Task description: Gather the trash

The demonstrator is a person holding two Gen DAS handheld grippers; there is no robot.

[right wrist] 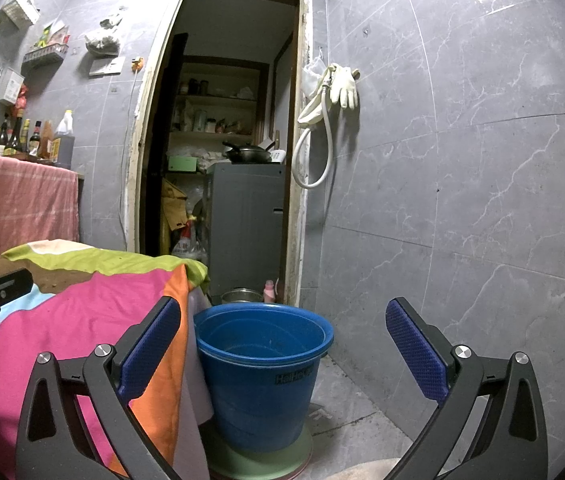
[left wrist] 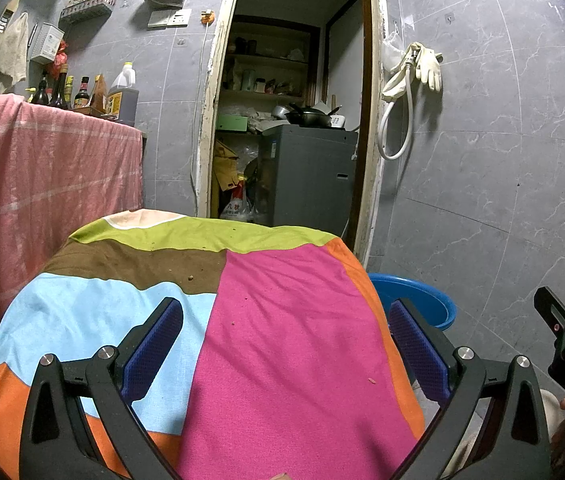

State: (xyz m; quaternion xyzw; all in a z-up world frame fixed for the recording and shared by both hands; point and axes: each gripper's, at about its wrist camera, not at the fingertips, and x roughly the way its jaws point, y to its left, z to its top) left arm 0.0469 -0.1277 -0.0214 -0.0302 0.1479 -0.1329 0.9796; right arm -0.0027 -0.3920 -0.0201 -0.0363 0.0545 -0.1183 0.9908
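Observation:
A table covered with a patchwork cloth of pink, blue, brown, green and orange fills the left wrist view. Small crumbs lie on it, one on the brown patch and a reddish scrap on the pink. My left gripper is open and empty above the cloth. A blue bucket stands on the floor beside the table's right edge; its rim shows in the left wrist view. My right gripper is open and empty, facing the bucket. The bucket looks empty.
A pink cloth drapes a counter at left, with sauce bottles on it. An open doorway leads to a storage room with a grey cabinet. Rubber gloves and a hose hang on the grey tiled wall.

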